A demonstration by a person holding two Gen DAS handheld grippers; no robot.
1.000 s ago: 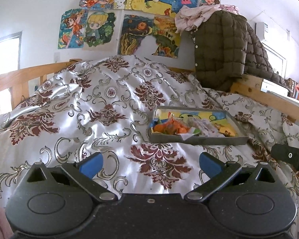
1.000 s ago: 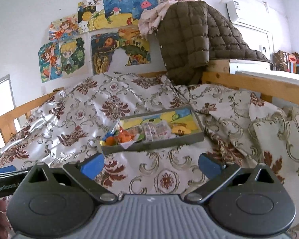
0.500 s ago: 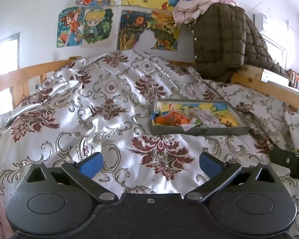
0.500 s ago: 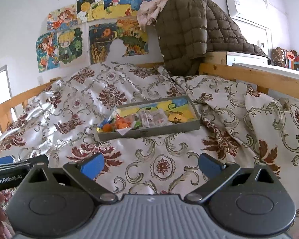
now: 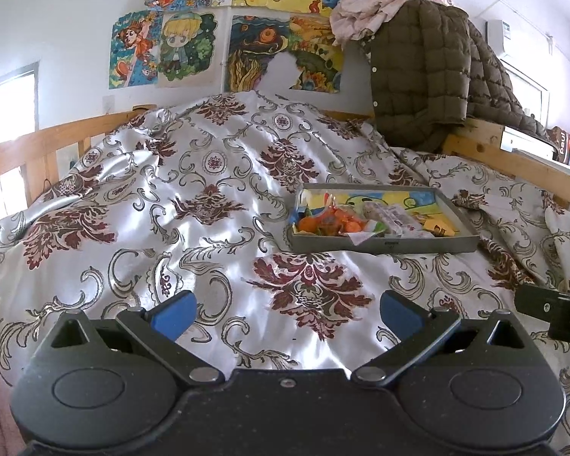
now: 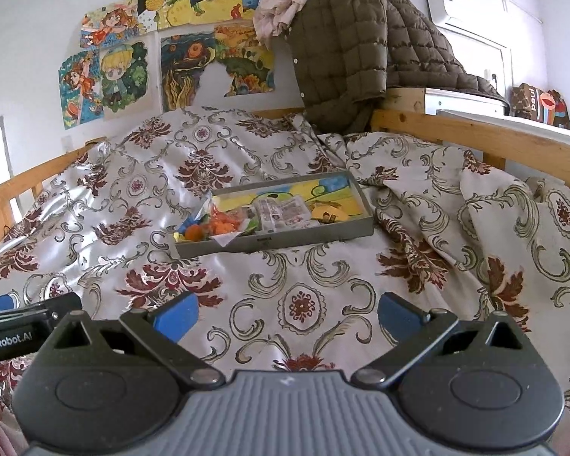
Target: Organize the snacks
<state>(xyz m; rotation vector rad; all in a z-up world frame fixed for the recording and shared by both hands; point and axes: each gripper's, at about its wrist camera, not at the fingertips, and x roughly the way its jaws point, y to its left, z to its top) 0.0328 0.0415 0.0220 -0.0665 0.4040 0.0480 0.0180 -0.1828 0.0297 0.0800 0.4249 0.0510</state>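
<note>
— Fingers first: how are they sitting?

— Both pairs are spreading wide with nothing between them. I'm holding the left gripper (image 5: 287,313) and the right gripper (image 6: 287,313) over the patterned bedspread (image 5: 193,205), which is lying under and ahead of the fingers.

— And the snacks?

— They're sitting in a grey tray (image 6: 285,237) well ahead of my right fingers, slightly left of centre; ahead and right of my left ones. Orange snacks (image 6: 224,224) are filling its left end, clear packets (image 6: 281,211) the middle, a yellow piece (image 6: 325,212) toward the right.
</note>
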